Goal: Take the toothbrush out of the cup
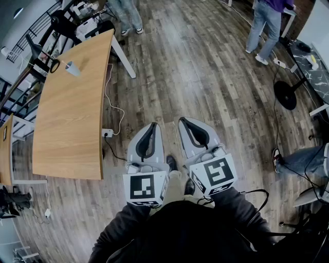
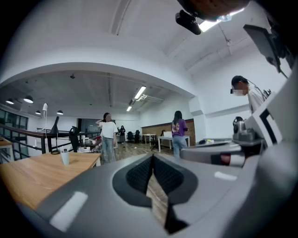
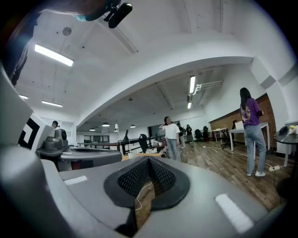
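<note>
We are holding the left gripper [image 1: 152, 125] and the right gripper [image 1: 182, 120] side by side above the wooden floor [image 1: 205, 67]. Both are pointing ahead, each with its jaws meeting at the tips. Our dark sleeves [image 1: 123, 231] are filling the bottom of the view, and 1 shoe [image 1: 172, 163] is showing between the 2 grippers. Well off to the left a long wooden table [image 1: 72, 123] is standing, and a pale cup [image 1: 72, 68] is sitting near its far end; we cannot tell what it is holding. A white cable [image 1: 109, 97] is trailing beside the table to a socket block [image 1: 107, 132]. A person in jeans [image 1: 126, 15] and a person in purple [image 1: 267, 25] are standing at the far edge.
</note>
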